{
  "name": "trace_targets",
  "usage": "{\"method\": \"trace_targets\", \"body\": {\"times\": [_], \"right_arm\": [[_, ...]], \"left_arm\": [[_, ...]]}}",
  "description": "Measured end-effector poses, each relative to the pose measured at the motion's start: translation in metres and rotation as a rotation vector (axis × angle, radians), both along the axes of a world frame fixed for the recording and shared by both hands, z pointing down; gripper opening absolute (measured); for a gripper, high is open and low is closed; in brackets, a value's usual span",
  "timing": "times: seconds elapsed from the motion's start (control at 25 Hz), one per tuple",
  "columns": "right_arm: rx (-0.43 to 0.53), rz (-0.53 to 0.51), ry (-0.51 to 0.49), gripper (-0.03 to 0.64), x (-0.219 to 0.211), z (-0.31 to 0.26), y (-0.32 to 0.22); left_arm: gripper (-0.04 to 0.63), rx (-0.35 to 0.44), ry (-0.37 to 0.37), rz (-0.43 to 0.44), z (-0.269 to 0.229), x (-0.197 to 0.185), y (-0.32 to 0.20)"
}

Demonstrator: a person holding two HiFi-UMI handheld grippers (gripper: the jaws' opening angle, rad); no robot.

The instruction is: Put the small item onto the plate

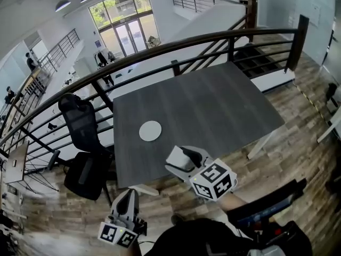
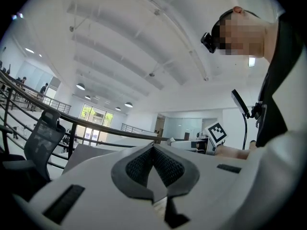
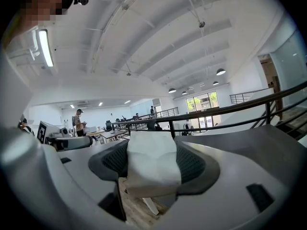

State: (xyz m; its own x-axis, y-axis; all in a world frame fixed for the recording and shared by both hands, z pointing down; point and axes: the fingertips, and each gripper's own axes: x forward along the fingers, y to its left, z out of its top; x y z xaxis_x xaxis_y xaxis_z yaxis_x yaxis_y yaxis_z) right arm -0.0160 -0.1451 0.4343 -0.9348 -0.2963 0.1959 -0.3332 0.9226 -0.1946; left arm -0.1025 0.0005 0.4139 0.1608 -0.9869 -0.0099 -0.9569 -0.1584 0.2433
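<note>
Right gripper view: the right gripper (image 3: 152,153) is clamped on the small white item (image 3: 152,171), held by the near edge of the table (image 1: 213,105), apart from the plate (image 1: 150,130). Risk: the soft-looking item could slip or drop short of the plate. The left gripper (image 2: 154,151) is closed and empty, off the table. Nothing blocks the approach; the office chair (image 1: 80,122) stands aside.

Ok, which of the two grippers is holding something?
The right gripper, clamped on a small white packet; the left gripper is shut on nothing.

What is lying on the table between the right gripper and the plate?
Nothing: in the head view only bare grey tabletop separates the right gripper from the plate.
</note>
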Motion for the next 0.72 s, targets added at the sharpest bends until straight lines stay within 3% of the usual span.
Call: {"method": "trace_targets", "body": {"times": [0.28,0.72], "right_arm": [[0.011,0.035,0.008,0.316,-0.032,-0.002,-0.002],[0.015,0.103,0.010,0.316,-0.076,0.001,0.007]], "left_arm": [[0.003,-0.011,0.009,0.022,0.004,-0.041,-0.004],[0.003,-0.013,-0.016,0.172,0.010,-0.078,-0.004]]}}
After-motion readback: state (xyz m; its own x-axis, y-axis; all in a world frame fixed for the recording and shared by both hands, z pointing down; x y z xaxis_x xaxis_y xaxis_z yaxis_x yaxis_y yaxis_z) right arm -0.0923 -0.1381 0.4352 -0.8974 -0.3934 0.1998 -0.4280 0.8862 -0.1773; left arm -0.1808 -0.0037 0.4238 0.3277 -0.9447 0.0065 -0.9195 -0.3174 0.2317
